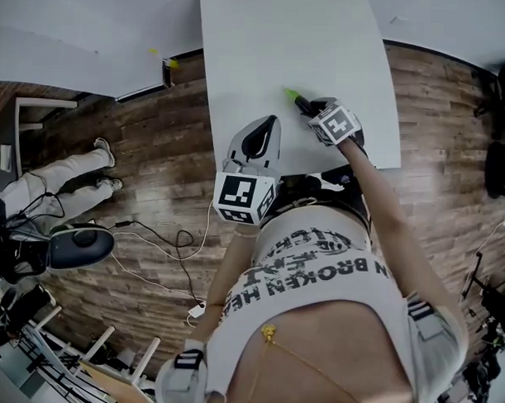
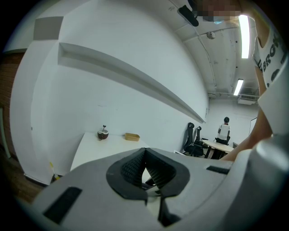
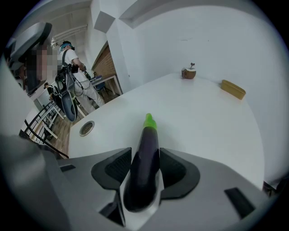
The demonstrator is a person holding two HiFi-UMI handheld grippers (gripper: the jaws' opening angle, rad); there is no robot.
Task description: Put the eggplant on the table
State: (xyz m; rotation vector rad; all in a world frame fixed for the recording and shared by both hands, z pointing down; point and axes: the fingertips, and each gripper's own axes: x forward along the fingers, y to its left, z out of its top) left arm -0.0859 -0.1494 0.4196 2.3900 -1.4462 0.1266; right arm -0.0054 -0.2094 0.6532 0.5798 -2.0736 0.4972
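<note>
1. Right gripper view: closest in, the right gripper (image 3: 145, 154) has its jaws partly apart and clamped on the dark body of the eggplant (image 3: 145, 137). The green stem end points away from the camera.
2. The eggplant slants down toward the white table (image 3: 203, 131). I cannot tell whether its tip touches the top, so it is probably being set down and not yet let go.
3. Gripping the thick end likely lets the slim end land first.
4. The left gripper (image 2: 144, 155) waits over the table's near end, its jaw tips closed together on nothing, apparently just kept out of the way.
5. Farther along the table stand a small brown round object (image 3: 188, 72) and a yellow tray (image 3: 233, 89), well apart from the landing spot.
</note>
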